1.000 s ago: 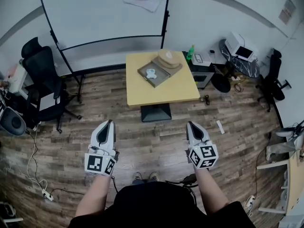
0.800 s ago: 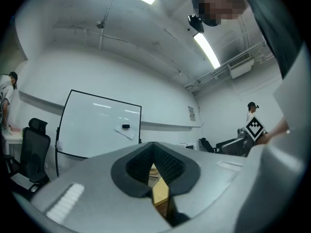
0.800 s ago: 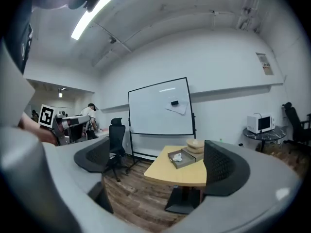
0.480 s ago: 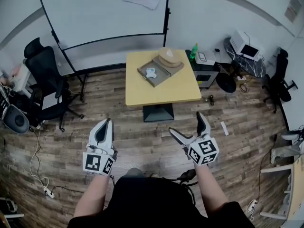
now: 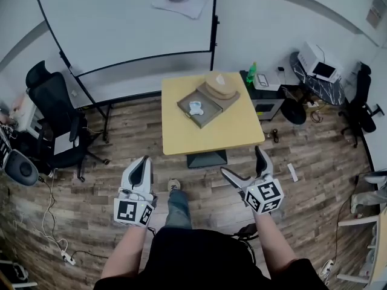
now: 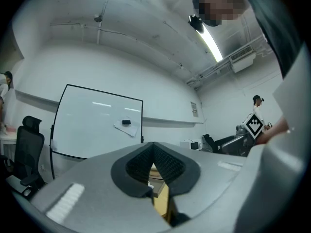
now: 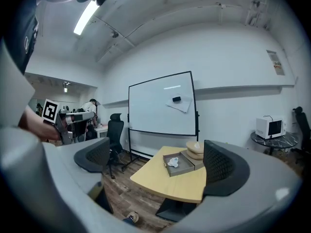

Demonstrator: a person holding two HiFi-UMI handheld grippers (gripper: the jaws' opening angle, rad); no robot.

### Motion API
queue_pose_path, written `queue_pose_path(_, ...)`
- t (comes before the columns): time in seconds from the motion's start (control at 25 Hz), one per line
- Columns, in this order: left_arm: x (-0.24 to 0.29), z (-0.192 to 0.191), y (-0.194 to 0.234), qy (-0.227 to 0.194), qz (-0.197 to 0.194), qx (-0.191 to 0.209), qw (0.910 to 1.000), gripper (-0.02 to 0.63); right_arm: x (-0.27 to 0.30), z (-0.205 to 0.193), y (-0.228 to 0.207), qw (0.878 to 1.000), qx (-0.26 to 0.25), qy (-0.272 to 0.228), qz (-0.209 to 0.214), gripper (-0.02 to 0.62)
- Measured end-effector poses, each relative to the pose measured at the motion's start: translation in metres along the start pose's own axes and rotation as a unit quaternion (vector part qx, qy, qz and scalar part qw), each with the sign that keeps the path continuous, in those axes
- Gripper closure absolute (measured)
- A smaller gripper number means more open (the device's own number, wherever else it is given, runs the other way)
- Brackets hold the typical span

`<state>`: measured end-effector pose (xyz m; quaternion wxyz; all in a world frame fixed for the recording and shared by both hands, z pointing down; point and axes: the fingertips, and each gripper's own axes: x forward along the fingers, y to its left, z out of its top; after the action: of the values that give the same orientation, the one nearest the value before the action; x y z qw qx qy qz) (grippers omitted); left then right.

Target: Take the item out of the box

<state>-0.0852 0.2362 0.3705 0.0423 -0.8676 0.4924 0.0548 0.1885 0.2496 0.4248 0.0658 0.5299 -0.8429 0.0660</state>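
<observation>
1. The person is standing on the wooden floor (image 5: pixel 78 186) in front of the table (image 5: pixel 211 139), holding both grippers out ahead at about the same height. Both are hanging short of the table, touching nothing.
2. The left gripper (image 5: pixel 143 161) is pointing towards the table. Its fingers are pressing together tip to tip, with nothing between them.
3. The right gripper (image 5: pixel 240 161) is also pointing towards the table. Its fingers are standing wide apart and are holding nothing. In the right gripper view, the table and the box are showing far off in the gap between them.
4. The box (image 5: pixel 207 115), shallow and open at the top, is lying cornerwise on the far half of the table.
5. The item (image 5: pixel 195 107), a small white thing, is lying on the bottom of the box, towards its left side. At this distance it appears crumpled, but its kind is not showing clearly.
6. A round tan object (image 5: pixel 220 84) is resting at the far right edge of the box, touching or partly overlapping it.
7. A whiteboard (image 5: pixel 133 23) on a black frame is standing behind the table. A black office chair (image 5: pixel 51 110) is standing well apart from the table on the left.
</observation>
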Motion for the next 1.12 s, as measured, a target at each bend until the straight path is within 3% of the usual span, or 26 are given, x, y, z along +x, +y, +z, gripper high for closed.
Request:
queue_pose_path(0.24,0.108,-0.026,0.068,-0.001,-0.021,-0.009,0.9997,0.607,0.102,0.011,-0.037,1.000,0.005,0.022,-0.016,-0.003)
queue_pose_path(0.6,0.271,-0.022,0.191,-0.014,-0.064,-0.002,0.9978,0.607,0.266,0.048,-0.077,0.997,0.003,0.060,-0.038,-0.003)
queue_pose_path(0.84,0.342,-0.037,0.227,-0.007,-0.087,-0.017,0.9960,0.607,0.336,0.058,-0.108,0.995,0.001,0.086,-0.046,-0.003)
queue_pose_path(1.12,0.381,-0.050,0.245,-0.005,-0.092,-0.017,0.9956,0.607,0.378,0.063,-0.131,0.994,0.001,0.100,-0.038,-0.003)
